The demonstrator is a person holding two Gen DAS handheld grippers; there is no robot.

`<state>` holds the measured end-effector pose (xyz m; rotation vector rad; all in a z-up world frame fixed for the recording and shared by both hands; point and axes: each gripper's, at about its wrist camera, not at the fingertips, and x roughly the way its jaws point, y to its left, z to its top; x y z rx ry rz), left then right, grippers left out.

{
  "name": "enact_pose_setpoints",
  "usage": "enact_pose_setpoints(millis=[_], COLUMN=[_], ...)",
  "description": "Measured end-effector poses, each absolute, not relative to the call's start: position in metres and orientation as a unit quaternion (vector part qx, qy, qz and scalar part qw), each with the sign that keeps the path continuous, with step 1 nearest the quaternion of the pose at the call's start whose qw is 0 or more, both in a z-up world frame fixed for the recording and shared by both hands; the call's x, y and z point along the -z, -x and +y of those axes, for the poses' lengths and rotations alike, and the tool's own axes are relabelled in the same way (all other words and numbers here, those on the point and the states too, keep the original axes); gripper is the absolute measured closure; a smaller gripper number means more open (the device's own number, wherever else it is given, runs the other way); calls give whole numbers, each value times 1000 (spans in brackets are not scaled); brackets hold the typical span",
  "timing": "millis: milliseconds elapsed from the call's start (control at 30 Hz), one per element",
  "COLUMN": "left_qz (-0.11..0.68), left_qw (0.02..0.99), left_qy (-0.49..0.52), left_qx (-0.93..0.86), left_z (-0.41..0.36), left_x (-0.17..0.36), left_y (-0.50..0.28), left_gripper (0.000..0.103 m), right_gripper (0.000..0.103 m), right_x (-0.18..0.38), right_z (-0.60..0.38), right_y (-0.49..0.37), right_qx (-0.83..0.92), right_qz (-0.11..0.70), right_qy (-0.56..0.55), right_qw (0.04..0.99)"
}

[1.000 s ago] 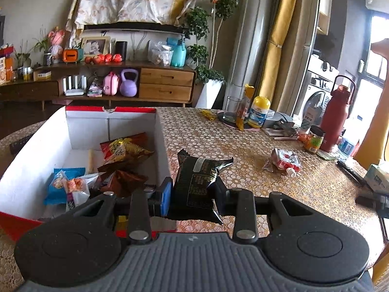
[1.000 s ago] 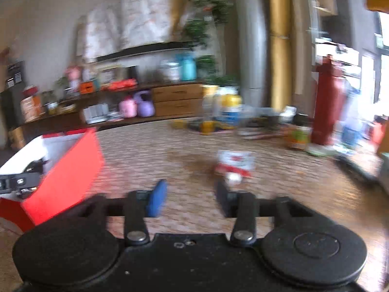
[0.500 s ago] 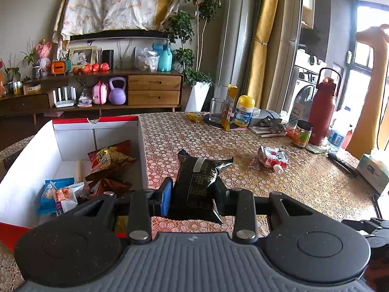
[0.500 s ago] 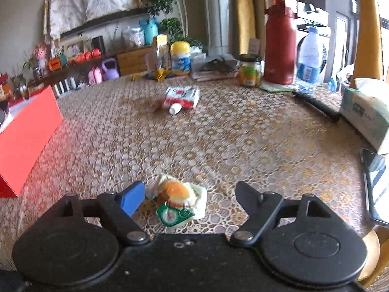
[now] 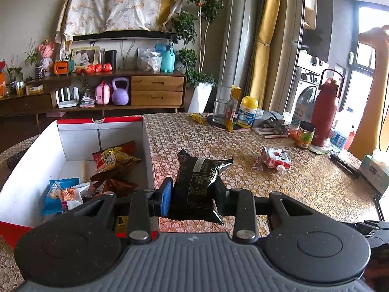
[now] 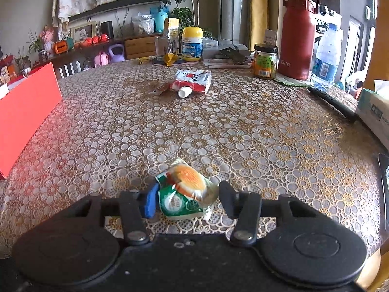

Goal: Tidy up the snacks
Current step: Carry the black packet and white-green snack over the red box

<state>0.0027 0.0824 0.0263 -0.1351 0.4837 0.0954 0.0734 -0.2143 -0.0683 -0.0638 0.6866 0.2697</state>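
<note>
While gripped, black packet [image 5: 197, 187] (crinkled, glossy)

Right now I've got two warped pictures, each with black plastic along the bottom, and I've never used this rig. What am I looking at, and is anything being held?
There is no robot. A person holds one two-finger gripper in each hand, and a wide-angle camera on each looks forward along its fingers; the black plastic is the gripper's own body.

The left camera shows the left gripper clamped on a black snack packet, just right of a red-and-white box that already holds several snacks.

The right camera shows the right gripper low over the patterned tablecloth. Its jaws are closing around a small green and orange snack pack; the blue pad touches it, the black one stands just clear.

Farther off lie a red-and-white spout pouch, a red flask, a jar and bottles.
</note>
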Motion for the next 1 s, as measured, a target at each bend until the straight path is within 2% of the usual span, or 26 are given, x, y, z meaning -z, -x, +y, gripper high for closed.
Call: enact_pose_setpoints(millis=[533, 1000], left_qz=[219, 225], left_qw=[970, 959], left_qy=[79, 107], left_qx=[-69, -132], left_z=[109, 194], left_x=[-42, -53], left_y=[13, 14], left_gripper=[69, 69], right_gripper=[54, 54], right_x=[14, -55], right_z=[-193, -100], right_y=[-64, -69], right_qx=[-156, -275], right_qz=[273, 200], right_qy=[35, 48], right_qw=[949, 939])
